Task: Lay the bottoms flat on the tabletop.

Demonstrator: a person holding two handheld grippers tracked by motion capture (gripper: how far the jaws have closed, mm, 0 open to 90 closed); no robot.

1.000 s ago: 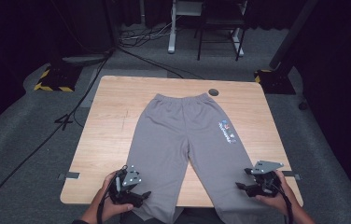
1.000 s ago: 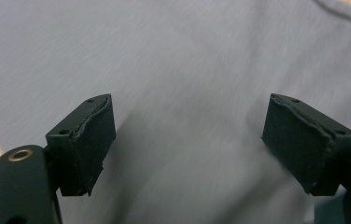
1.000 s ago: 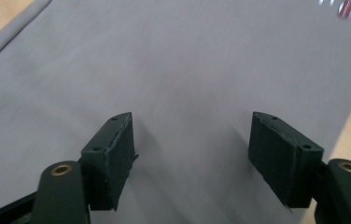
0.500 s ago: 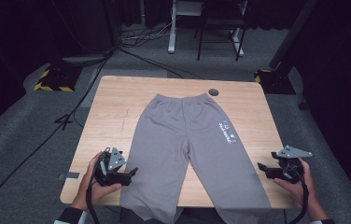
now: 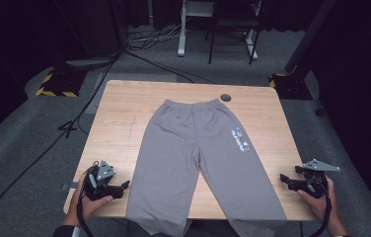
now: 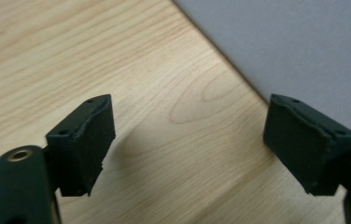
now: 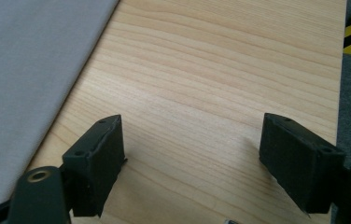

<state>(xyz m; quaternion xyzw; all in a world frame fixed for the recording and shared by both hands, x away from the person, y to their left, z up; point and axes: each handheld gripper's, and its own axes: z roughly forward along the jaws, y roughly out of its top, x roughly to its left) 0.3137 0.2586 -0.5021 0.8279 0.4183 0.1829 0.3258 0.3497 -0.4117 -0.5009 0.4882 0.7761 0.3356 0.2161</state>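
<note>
Desk (image 5: 119, 123): a light wooden top stood on grey carpet, with a small dark round hole (image 5: 226, 98) near its far edge.
Trousers (image 5: 198, 153): a grey pair lay flat in the middle of the desk, waistband toward the far edge and both legs running to the near edge, where the hems hung over. A small printed logo (image 5: 240, 139) sat on the right leg.
Left claw (image 5: 122, 189): it was held in the person's left hand (image 5: 92, 200) at the near left corner of the desk, pointing toward the left trouser leg and just short of it. In the left gripper view its 2 jaws were spread wide over bare wood, with the grey cloth (image 6: 295, 46) beyond them and nothing between the pads.
Right claw (image 5: 285, 180): it was held in the right hand (image 5: 316, 200) at the near right edge of the desk, pointing toward the right leg but apart from it. In the right gripper view its 2 jaws stood wide apart over bare wood, with the cloth edge (image 7: 33, 70) off to one side.
Floor: black cables (image 5: 50, 143) trailed across the carpet left of the desk.
</note>
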